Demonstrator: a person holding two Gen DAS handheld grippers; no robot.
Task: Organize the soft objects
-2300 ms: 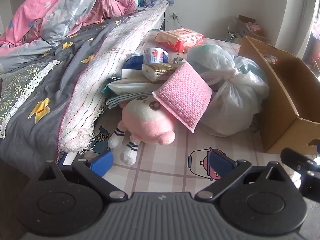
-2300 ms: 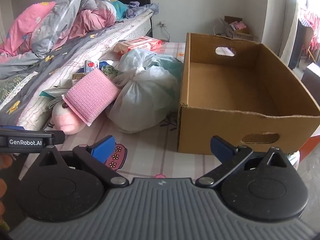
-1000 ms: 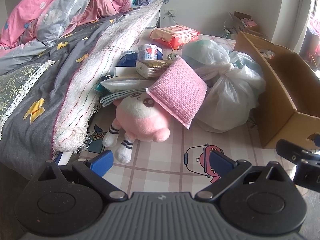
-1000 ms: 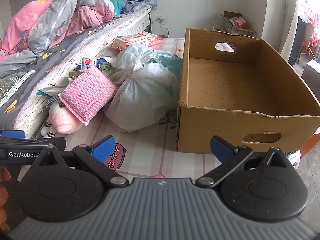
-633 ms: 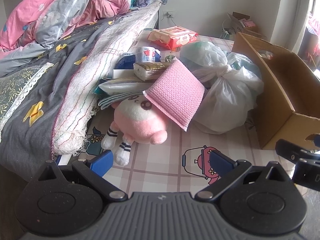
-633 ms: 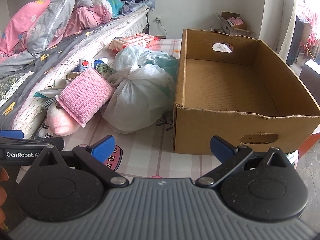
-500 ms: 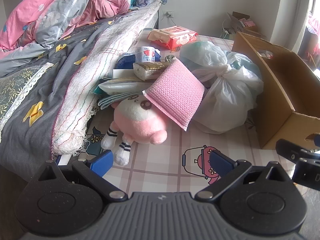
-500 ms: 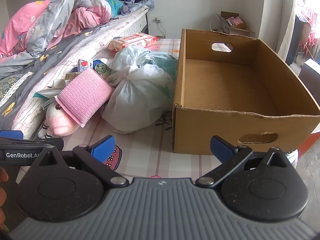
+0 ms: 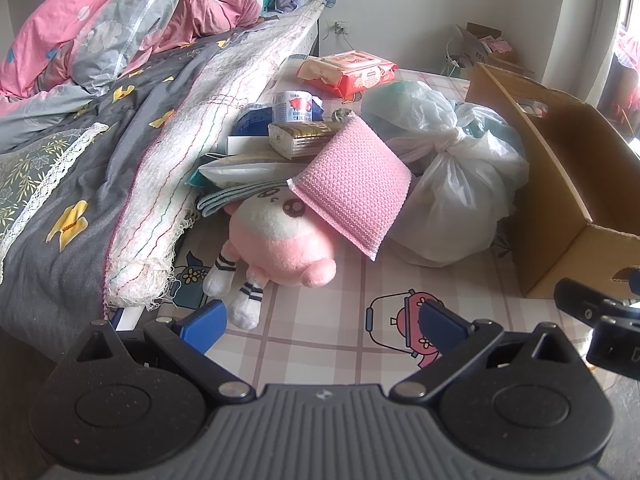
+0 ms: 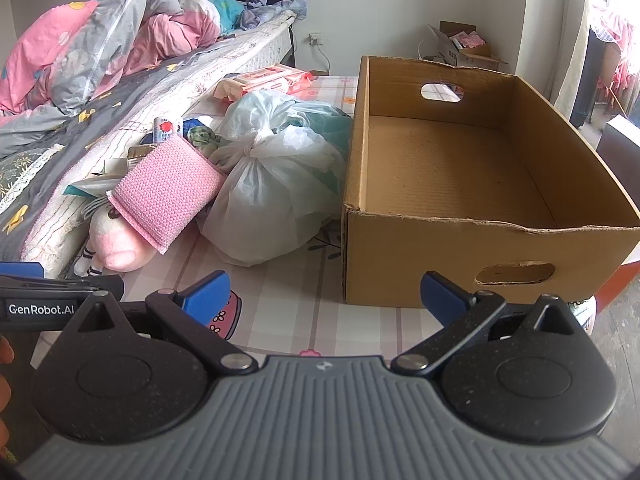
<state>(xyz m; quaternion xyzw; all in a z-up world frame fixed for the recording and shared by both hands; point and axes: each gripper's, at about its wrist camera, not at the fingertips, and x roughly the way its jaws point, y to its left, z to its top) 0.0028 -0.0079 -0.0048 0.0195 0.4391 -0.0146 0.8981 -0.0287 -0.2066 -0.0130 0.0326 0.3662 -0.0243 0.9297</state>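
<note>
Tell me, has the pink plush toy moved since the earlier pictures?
No. The pink plush toy lies under the pink knitted pad, beside the tied white bag, as before.

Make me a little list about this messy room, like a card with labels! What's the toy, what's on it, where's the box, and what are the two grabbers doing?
toy: pink plush, lying on the checked mat beside the bed
on the toy: pink knitted pad, tilted, leaning on its head
next to it: tied white plastic bag, between the pad and the box
box: cardboard box, open top, nothing visible inside
left gripper: open, holding nothing, pointed at the plush
right gripper: open, holding nothing, near the box's front
</note>
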